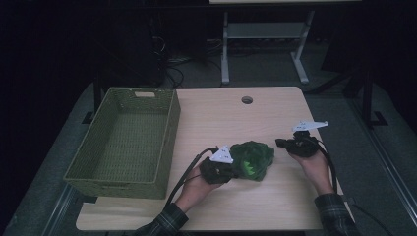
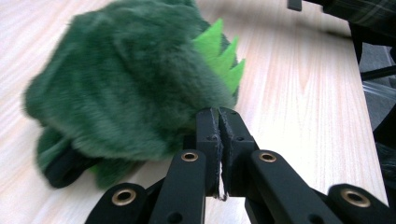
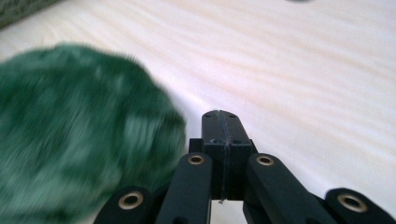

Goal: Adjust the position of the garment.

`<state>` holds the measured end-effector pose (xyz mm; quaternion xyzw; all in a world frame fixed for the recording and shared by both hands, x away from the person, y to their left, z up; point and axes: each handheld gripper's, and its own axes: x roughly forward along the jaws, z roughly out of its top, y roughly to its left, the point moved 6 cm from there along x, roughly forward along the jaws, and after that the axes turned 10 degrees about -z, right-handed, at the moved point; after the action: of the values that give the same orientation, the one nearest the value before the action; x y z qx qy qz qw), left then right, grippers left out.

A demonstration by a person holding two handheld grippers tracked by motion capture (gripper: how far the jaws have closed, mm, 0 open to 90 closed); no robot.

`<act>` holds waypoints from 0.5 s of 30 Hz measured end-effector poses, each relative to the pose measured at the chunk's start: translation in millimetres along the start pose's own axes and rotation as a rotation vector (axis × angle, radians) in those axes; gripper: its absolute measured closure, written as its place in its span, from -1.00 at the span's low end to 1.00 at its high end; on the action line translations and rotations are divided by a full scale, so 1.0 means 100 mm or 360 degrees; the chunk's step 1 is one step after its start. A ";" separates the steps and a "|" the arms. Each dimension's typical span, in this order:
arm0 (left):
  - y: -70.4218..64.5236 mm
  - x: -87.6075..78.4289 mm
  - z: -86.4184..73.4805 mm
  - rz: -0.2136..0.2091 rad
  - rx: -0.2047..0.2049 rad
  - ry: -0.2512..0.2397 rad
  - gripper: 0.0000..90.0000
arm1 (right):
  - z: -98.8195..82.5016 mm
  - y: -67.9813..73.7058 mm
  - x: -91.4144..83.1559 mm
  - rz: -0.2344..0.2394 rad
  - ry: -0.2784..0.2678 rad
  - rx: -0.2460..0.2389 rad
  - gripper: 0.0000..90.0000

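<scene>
The person's two forearms come in from the near edge, both in plaid sleeves. The left hand [image 1: 196, 187] holds the left gripper [image 2: 218, 122] low and level, angled toward the right, its fingers [image 2: 208, 135] pressed flat together. The right hand [image 1: 314, 167] holds the right gripper [image 3: 226, 122] well apart from the left, pointing leftward, its fingers [image 3: 215, 135] likewise closed tight against each other, nothing between them.

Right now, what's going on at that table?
A person works with a gripper in each hand. The left gripper sits against a green plush toy lying on the wooden table, its jaws closed at the toy's edge; whether they pinch fur isn't clear. The right gripper, jaws shut and empty, is beside the toy. The green woven basket stands empty.
</scene>
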<state>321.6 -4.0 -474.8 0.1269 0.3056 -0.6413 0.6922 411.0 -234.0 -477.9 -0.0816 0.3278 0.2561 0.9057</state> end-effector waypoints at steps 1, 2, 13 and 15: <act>0.00 0.03 0.00 -0.0008 0.0001 0.0011 0.93 | 0.02 0.00 0.06 0.0022 0.0003 -0.0005 1.00; 0.00 0.07 0.00 -0.0011 0.0002 0.0015 0.93 | 0.03 0.01 0.11 0.0046 0.0033 0.0003 1.00; 0.10 0.24 -0.09 -0.0006 -0.0028 0.0091 0.94 | 0.01 0.22 0.33 0.0193 0.0105 -0.0094 1.00; 0.13 0.25 -0.10 0.0002 -0.0029 0.0106 0.94 | -0.01 0.22 0.31 0.0211 0.0113 -0.0088 1.00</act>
<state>331.0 -16.5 -500.5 0.1421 0.3341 -0.6336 0.6831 419.1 -202.9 -497.4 -0.0937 0.3572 0.3213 0.8720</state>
